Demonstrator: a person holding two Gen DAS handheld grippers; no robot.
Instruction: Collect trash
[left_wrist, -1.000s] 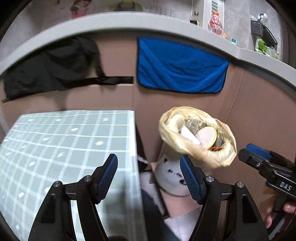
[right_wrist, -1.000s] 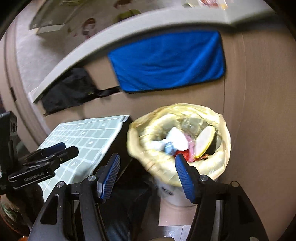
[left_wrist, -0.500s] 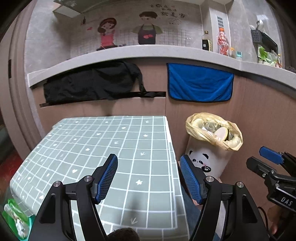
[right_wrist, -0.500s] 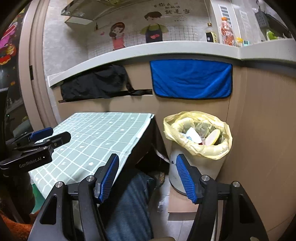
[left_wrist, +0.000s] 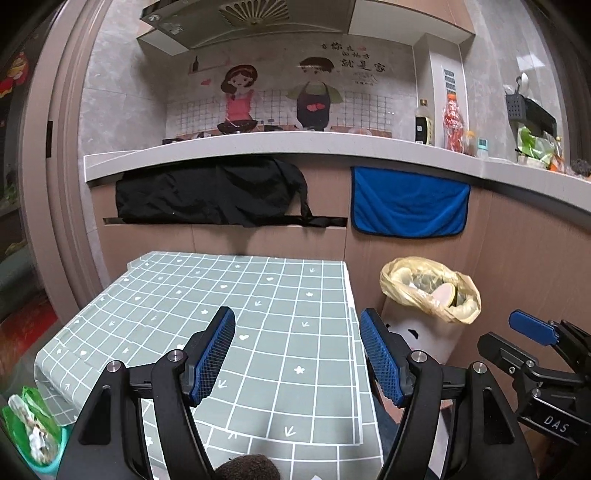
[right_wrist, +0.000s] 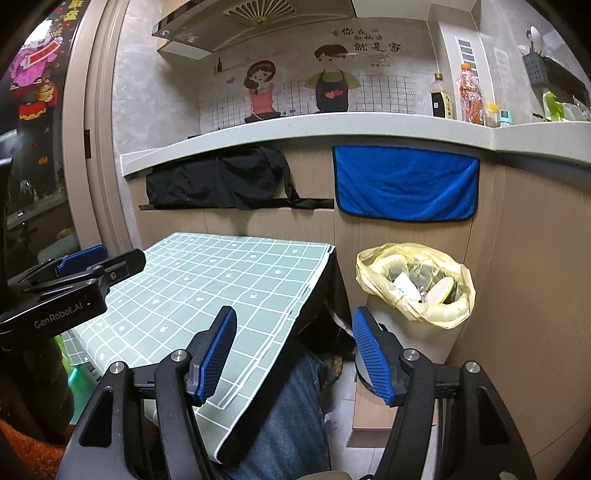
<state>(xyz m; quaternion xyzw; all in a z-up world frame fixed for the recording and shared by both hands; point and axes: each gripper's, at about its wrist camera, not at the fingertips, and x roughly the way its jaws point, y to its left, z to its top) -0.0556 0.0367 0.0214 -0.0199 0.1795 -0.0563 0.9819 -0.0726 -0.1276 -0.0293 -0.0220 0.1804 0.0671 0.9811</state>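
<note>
A white bin (left_wrist: 417, 336) lined with a yellow bag (left_wrist: 391, 284) stands on the floor right of the table; it holds a round pale lid and crumpled wrappers. The right wrist view shows the same bin (right_wrist: 402, 332) and bag (right_wrist: 369, 266). My left gripper (left_wrist: 295, 321) hovers open over the near right part of the green checked tablecloth (left_wrist: 221, 295), with nothing between its fingers. My right gripper (right_wrist: 294, 317) is open and empty above the table's corner and the gap beside the bin. Each gripper appears in the other's view: right (left_wrist: 513, 338), left (right_wrist: 107, 258).
A teal tub with a green bag of scraps (left_wrist: 29, 424) sits low at the left. A person's jeans-clad leg (right_wrist: 295, 406) is under the table's edge. Behind, a blue towel (left_wrist: 408, 203) and black cloth (left_wrist: 210, 195) hang under a counter (left_wrist: 258, 144) with bottles.
Both grippers have pulled back from close over the bin and risen slightly. The bin now looks small and far, and the table and counter fill the views. Both stay empty.
</note>
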